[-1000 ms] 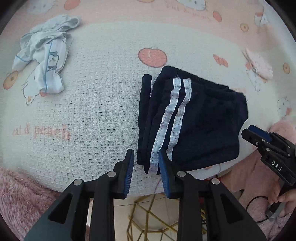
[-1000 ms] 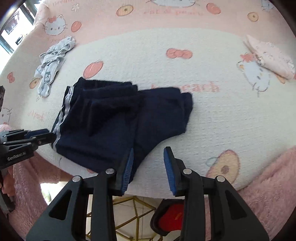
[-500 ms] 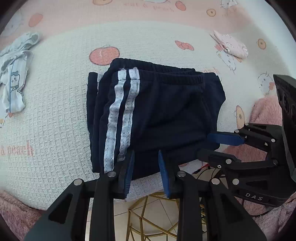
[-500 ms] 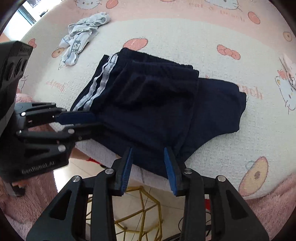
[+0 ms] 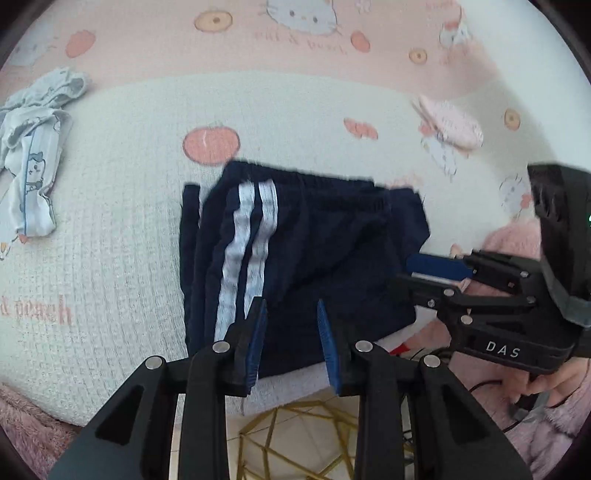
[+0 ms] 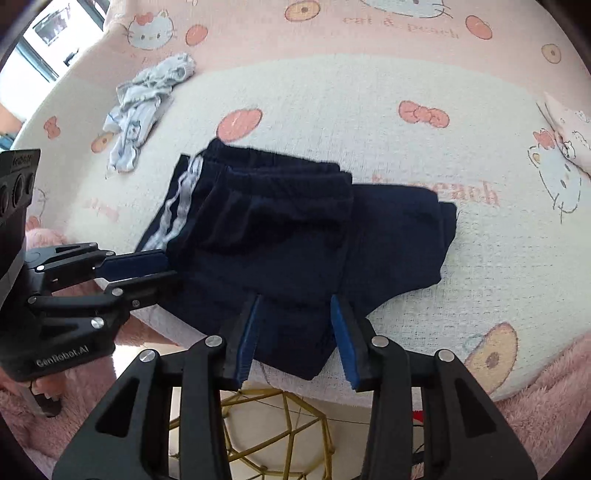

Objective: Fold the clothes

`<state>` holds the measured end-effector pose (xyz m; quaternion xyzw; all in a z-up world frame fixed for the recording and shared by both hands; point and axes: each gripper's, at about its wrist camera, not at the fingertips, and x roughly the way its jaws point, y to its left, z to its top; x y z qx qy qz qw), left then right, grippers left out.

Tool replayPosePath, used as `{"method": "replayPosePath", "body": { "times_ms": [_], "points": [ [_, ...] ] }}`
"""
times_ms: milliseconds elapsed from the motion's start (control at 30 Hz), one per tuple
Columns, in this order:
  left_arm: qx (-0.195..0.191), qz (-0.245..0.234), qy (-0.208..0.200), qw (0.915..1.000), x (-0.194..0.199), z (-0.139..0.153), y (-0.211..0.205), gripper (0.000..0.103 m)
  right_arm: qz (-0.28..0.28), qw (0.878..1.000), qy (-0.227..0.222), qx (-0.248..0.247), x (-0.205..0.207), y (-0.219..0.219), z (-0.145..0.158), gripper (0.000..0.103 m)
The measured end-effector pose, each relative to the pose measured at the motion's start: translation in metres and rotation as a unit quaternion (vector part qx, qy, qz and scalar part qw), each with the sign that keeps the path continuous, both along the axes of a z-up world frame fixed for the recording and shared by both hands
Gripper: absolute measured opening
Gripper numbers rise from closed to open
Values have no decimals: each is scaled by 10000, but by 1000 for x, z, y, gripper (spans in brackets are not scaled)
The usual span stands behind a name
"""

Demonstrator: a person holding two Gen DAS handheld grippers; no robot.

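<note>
Shorts (image 5: 317,258) lie folded just beyond both grippers' released fingers (image 5: 256,339), ungrasped.

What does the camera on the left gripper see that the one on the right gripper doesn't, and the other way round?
Only the left wrist view shows the two white stripes face-on, plus the right gripper coming in from the side.

Only the right wrist view shows a window in the far corner, the shorts' far leg spread out flat, and the left gripper.

Both show the navy shorts on the white cloth, the pale blue garment, the pink folded piece, and open jaws over the near hem.
</note>
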<state>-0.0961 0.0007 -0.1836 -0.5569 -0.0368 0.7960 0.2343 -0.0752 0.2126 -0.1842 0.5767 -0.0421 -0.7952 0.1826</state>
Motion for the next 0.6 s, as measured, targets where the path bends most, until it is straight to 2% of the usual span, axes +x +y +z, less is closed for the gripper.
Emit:
{"method": "replayPosePath", "body": {
  "times_ms": [33, 133, 167, 267, 300, 333, 400, 467, 567, 600],
  "points": [
    [49, 40, 110, 9999, -7, 5, -2, 30, 3, 10000, 18, -21, -6, -1, 1, 39],
    [-184, -31, 213, 9996, -29, 3, 3, 30, 56, 10000, 45, 12, -27, -9, 1, 39],
    [-265, -65, 255, 9993, -35, -2, 6, 30, 62, 9999, 81, -3, -34, -10, -1, 39],
    [-843, 16, 232, 9962, -42, -26, 8, 30, -34, 9999, 135, -53, -52, -12, -15, 39],
    [-836, 75, 205, 9963, -44, -31, 5, 30, -151, 9998, 117, -46, -56, -11, -22, 39],
    [-744, 144, 174, 9970, -46, -36, 0, 30, -307, 9995, 69, -70, -59, -6, -28, 39],
    [-591, 355, 154, 9975, -42, -37, -9, 30, -562, 9974, -91, -437, -68, 5, -33, 37],
    [-462, 558, 194, 9972, -39, -36, -18, 30, -885, 9937, -152, -668, -68, 21, -30, 38],
    [548, 862, 510, 9935, -35, -12, -39, 31, -1241, 9893, -4, -764, -64, 40, -19, 41],
    [654, 894, 637, 9918, -34, -4, -41, 33, -1275, 9882, 66, -851, -63, 42, -15, 41]
  ]
}}
